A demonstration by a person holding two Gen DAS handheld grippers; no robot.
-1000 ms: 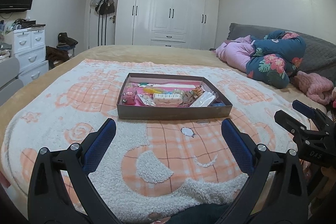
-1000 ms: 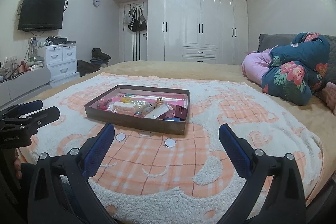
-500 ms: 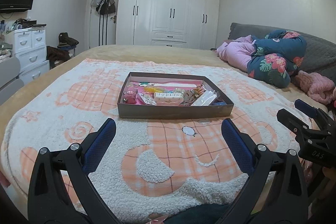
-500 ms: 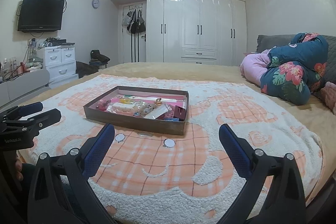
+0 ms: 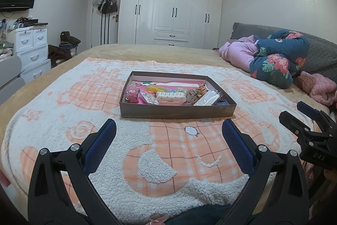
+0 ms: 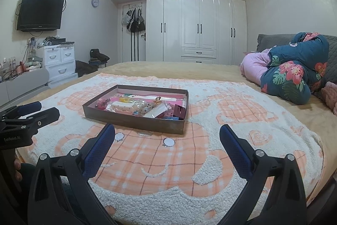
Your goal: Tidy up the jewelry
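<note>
1. Grippers: your left gripper [image 5: 168, 130] and right gripper [image 6: 167, 135] both hang spread wide, holding nothing, short of the tray [image 5: 177, 112]
2. Jewelry sits jumbled inside that tray on the blanket [image 5: 160, 153]
3. Risk: soft bedding, so pressing on the rim could tip it
4. Risk: clear bags [image 5: 207, 97] overlap small pieces, so you may grab several

"genrobot.ai" in white letters on body of left gripper [image 6: 27, 117], seen in right wrist view. "das" in faint letters on body of right gripper [image 5: 305, 121], seen in left wrist view. brand mark on tv [image 6: 39, 11] too small to read.
</note>
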